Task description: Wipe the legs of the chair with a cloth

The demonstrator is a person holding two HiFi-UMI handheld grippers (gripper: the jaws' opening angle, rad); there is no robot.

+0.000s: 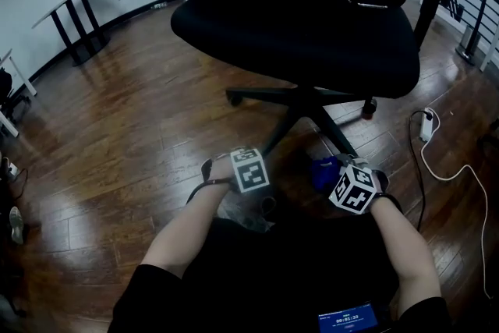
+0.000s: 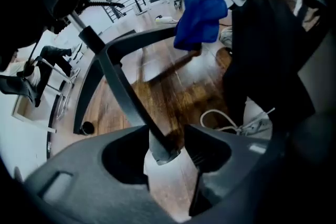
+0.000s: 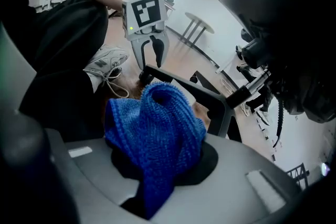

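The right gripper [image 3: 157,178] has its jaws pinching the bunched blue cloth [image 3: 157,128] near a chair leg [image 2: 123,97]; the left gripper [image 2: 168,165] has its jaws apart over that leg, gripping nothing, so a wipe may roll the chair away

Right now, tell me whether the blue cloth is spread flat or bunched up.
Bunched up: the blue cloth sits as a crumpled wad pinched in the right tongs.
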